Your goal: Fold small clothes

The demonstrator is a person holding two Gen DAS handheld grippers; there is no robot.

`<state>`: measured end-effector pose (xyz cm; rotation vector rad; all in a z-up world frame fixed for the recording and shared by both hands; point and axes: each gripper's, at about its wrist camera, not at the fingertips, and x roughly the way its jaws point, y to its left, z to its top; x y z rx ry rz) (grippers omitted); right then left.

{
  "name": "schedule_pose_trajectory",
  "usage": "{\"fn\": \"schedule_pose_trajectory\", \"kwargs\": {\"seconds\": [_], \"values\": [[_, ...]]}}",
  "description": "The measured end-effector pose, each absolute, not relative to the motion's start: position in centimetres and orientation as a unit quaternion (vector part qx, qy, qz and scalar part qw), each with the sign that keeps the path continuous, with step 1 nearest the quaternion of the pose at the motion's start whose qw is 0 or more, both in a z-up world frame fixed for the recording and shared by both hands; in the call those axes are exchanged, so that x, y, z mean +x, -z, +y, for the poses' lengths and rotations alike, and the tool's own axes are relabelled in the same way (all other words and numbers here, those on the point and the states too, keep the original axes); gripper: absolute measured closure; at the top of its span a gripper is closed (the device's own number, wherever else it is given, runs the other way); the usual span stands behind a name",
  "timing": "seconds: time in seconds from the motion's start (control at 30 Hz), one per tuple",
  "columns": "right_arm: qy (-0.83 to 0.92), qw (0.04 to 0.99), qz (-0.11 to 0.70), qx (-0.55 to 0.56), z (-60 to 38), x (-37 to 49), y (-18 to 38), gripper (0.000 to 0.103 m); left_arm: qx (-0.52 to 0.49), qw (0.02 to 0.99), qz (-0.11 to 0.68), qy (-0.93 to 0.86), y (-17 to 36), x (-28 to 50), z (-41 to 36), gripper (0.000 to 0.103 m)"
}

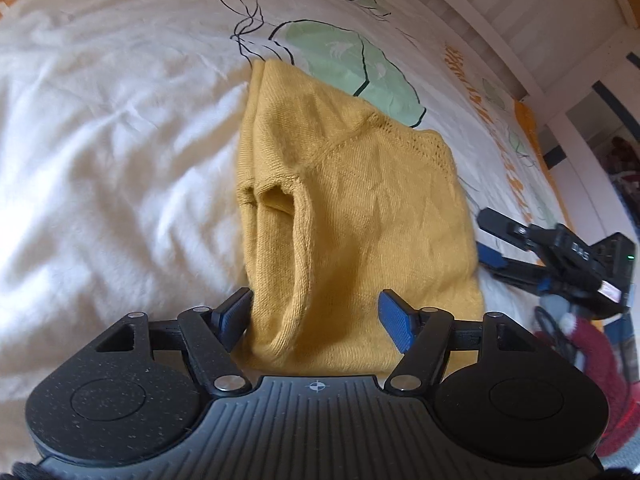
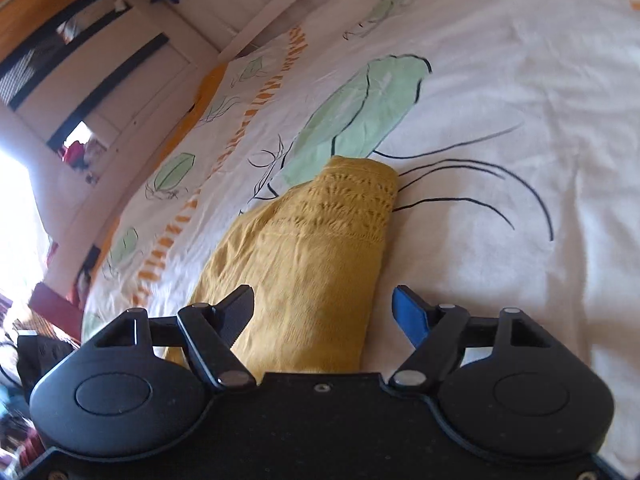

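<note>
A small mustard-yellow knitted garment [image 1: 352, 208] lies folded on a white bedcover [image 1: 100, 128]. Its ribbed opening faces my left gripper. My left gripper [image 1: 316, 312] is open, with its fingers at the garment's near edge, one on each side, and holds nothing. The garment also shows in the right wrist view [image 2: 312, 264], with a lace-pattern band at its far end. My right gripper [image 2: 324, 312] is open just above the garment's near end and holds nothing. It also shows in the left wrist view [image 1: 492, 240], at the garment's right side.
The bedcover carries green leaf prints [image 1: 348, 64] and orange stripes [image 2: 256, 120]. A white slatted bed frame [image 1: 520, 32] runs along the far edge. A red knitted item [image 1: 592, 364] lies at the right. A white cupboard with dark handles [image 2: 100, 76] stands behind the bed.
</note>
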<state>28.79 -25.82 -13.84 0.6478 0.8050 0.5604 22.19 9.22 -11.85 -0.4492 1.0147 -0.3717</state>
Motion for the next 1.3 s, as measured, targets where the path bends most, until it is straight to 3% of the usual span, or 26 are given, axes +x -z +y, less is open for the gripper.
{"fn": "schedule_pose_trajectory", "kwargs": {"seconds": [0.33, 0.37, 0.4, 0.47, 0.6, 1.1, 1.3], "values": [[-0.288, 0.807, 0.367, 0.362, -24.4, 33.0, 15.4, 0.022, -0.210, 0.822, 0.478, 0.229, 12.2, 24.0, 6.9, 0.035], [-0.288, 0.807, 0.369, 0.360, -24.2, 33.2, 15.4, 0.025, -0.216, 0.820, 0.477, 0.232, 12.2, 24.0, 6.8, 0.043], [-0.284, 0.808, 0.374, 0.354, -24.1, 33.3, 15.3, 0.037, -0.225, 0.818, 0.477, 0.230, 12.3, 23.9, 6.9, 0.062], [-0.265, 0.813, 0.395, 0.335, -24.0, 33.1, 15.2, 0.059, -0.246, 0.811, 0.483, 0.221, 12.5, 24.0, 7.4, 0.084], [-0.251, 0.829, 0.387, 0.316, -24.1, 31.5, 13.2, 0.062, -0.296, 0.791, 0.482, 0.234, 12.1, 23.4, 8.3, 0.086], [-0.192, 0.828, 0.434, 0.299, -30.6, 18.0, 9.8, 0.062, -0.267, 0.750, 0.504, 0.334, 10.0, 11.9, 1.1, 0.087], [-0.128, 0.865, 0.411, 0.258, -31.7, 15.4, 10.8, 0.050, -0.197, 0.791, 0.510, 0.274, 11.6, 9.3, 1.1, 0.082]]}}
